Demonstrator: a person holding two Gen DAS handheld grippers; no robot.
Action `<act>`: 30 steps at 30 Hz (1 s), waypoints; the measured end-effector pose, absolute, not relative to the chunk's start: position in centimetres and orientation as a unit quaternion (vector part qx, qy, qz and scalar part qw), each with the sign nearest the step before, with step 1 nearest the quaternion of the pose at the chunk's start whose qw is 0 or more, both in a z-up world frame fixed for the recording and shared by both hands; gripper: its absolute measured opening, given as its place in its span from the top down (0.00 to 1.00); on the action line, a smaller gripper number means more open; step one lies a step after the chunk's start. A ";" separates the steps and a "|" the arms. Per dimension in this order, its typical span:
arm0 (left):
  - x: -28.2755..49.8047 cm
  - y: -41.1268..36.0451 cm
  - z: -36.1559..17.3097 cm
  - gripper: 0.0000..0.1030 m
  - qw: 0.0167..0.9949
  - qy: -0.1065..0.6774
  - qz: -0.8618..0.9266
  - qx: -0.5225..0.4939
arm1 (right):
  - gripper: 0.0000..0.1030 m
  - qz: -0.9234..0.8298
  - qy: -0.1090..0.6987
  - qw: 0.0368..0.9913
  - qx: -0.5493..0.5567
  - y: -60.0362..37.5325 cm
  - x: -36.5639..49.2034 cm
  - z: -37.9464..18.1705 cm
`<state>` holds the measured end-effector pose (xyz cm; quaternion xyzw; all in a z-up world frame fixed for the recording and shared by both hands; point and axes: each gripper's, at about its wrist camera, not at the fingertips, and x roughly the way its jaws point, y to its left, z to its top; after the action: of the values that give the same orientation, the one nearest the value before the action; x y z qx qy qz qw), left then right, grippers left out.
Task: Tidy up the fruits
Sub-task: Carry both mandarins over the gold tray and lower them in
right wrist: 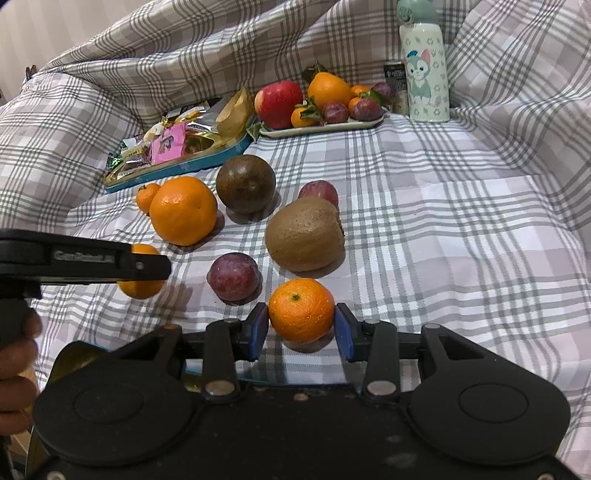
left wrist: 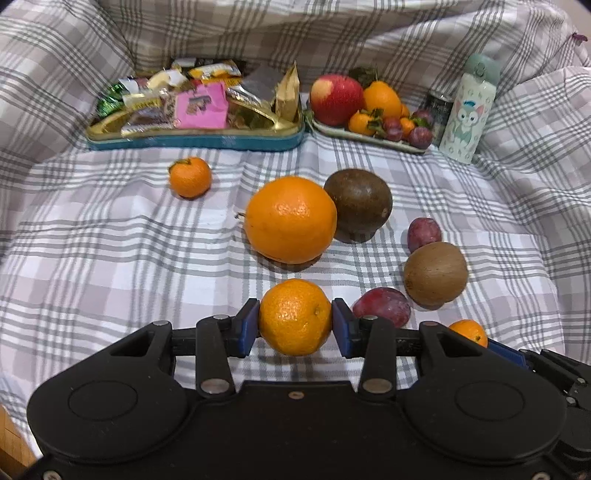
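My left gripper (left wrist: 294, 325) is shut on a small mandarin (left wrist: 294, 316) and holds it just above the checked cloth. My right gripper (right wrist: 301, 326) is shut on another mandarin (right wrist: 301, 310) low over the cloth. Loose fruit lies ahead: a big orange (left wrist: 290, 219), a dark brown round fruit (left wrist: 359, 204), a kiwi (left wrist: 436, 273), two plums (left wrist: 382, 305) (left wrist: 424, 233) and a small mandarin (left wrist: 190, 176). A fruit plate (left wrist: 369, 138) at the back holds an apple, oranges and plums. In the right wrist view the left gripper (right wrist: 140, 271) is at the left with its mandarin.
A teal tin (left wrist: 195, 142) full of wrapped snacks stands at the back left. A patterned bottle (left wrist: 468, 118) and a dark can (left wrist: 439, 107) stand right of the fruit plate. Bunched checked fabric (left wrist: 295, 33) rises behind and at both sides.
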<state>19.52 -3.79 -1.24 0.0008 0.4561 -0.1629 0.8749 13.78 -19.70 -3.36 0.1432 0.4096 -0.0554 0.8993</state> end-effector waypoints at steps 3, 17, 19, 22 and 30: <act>18.3 -3.2 0.0 0.52 0.881 0.444 -0.162 0.005 | 0.60 -0.052 0.404 0.902 0.145 -19.7 12.8 -2.6; 10.7 -0.5 2.7 0.52 0.891 0.426 -0.155 0.025 | 0.60 -0.041 0.385 0.913 0.132 -18.5 5.7 0.0; 9.6 -0.2 2.6 0.52 0.890 0.429 -0.153 0.025 | 0.60 -0.037 0.386 0.913 0.129 -18.2 4.6 0.1; 7.9 0.3 2.3 0.52 0.888 0.434 -0.150 0.025 | 0.60 -0.029 0.391 0.911 0.127 -17.6 3.2 0.0; 4.2 1.1 0.4 0.52 0.877 0.459 -0.141 0.020 | 0.60 -0.009 0.398 0.911 0.111 -15.6 -0.4 -0.5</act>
<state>4.22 1.07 0.36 0.0202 0.4592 -0.1408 0.8769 -0.42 -15.61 -0.46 0.1115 0.3979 -0.0088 0.9106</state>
